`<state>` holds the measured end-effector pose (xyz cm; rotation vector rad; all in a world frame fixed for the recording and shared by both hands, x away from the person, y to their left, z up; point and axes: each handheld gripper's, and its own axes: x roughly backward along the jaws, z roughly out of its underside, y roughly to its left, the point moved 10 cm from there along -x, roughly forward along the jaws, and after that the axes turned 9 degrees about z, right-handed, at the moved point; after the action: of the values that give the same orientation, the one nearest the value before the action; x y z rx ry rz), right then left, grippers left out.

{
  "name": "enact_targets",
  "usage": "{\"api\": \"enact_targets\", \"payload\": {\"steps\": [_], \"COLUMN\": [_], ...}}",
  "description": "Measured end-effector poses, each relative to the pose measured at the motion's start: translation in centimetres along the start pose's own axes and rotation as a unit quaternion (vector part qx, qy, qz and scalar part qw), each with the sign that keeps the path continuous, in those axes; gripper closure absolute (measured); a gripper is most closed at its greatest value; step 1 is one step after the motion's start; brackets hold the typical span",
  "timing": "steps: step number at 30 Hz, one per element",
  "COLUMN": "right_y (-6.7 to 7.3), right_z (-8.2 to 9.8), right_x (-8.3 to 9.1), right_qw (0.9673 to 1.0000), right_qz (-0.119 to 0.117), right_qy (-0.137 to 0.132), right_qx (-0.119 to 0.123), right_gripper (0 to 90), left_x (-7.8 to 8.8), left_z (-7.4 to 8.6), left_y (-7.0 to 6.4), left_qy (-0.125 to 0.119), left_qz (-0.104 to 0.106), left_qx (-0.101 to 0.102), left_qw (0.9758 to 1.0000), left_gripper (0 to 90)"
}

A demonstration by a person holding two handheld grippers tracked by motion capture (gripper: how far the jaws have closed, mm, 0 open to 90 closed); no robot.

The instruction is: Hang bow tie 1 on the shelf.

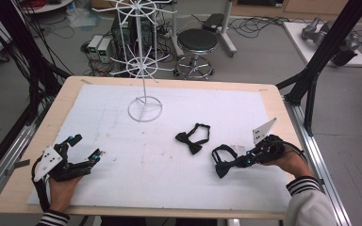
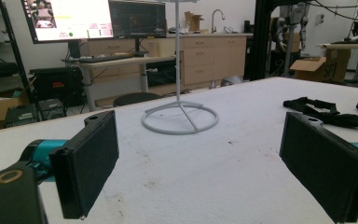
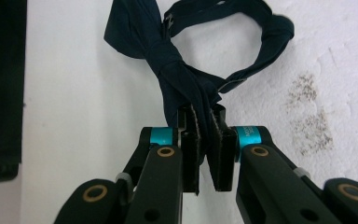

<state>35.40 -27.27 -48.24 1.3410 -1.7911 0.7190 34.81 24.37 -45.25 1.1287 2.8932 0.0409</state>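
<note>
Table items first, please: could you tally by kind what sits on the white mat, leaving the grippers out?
Bow ties: 2, one free, one pinched at a wing
White wire stand: 1
Total: 3

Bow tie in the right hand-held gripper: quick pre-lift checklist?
1. Right hand-held gripper shut on near bow tie: ok, one wing pinched between the pads.
2. Strap loop free of the jaws: ok, it lies ahead on the sheet.
3. Second bow tie apart from the held one: ok.
4. Rack upright, base on the sheet: ok.
5. Left hand-held gripper open, nothing between its jaws: ok.
6. Grip firm enough to lift: cannot tell.
</note>
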Motion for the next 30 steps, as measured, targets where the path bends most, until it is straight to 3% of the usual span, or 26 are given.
{"api": "enact_targets", "payload": {"steps": [11, 12, 18, 20, 23, 27, 30], "right_y": [0.0, 0.0, -0.3, -0.4, -0.4, -0.4, -0.1], "right_z": [-1.9, -2.5, -3.6, -3.9, -4.6, -5.4, -6.3], "right_x": [0.6, 0.8, 1.3, 1.4, 1.9, 2.4, 2.8], "right_qw": [0.9982, 0.9968, 0.9928, 0.9916, 0.9875, 0.9834, 0.9803], "right_qz": [0.013, 0.014, 0.026, 0.030, 0.038, 0.044, 0.049], "right_qy": [-0.058, -0.076, -0.111, -0.121, -0.143, -0.167, -0.182], "right_qx": [-0.009, -0.023, -0.036, -0.036, -0.055, -0.057, -0.058], "right_gripper": [84.2, 84.2, 84.2, 84.2, 84.2, 84.2, 84.2], "left_x": [0.0, 0.0, 0.0, -0.1, -0.2, -0.9, -1.5], "left_z": [0.0, 0.0, -0.2, -0.5, -1.1, -1.9, -3.1], "left_y": [0.2, 0.3, 0.7, 0.8, 0.9, 0.9, 0.8], "left_qy": [0.001, 0.000, 0.008, 0.007, 0.011, 0.033, 0.029], "left_qz": [-0.002, -0.004, 0.000, 0.007, 0.019, 0.040, 0.050], "left_qx": [0.008, 0.012, 0.014, 0.019, 0.023, 0.035, 0.048], "left_qw": [1.0000, 0.9999, 0.9999, 0.9998, 0.9995, 0.9981, 0.9971], "left_gripper": [12.2, 12.2, 12.2, 12.2, 12.4, 14.2, 14.8]}}
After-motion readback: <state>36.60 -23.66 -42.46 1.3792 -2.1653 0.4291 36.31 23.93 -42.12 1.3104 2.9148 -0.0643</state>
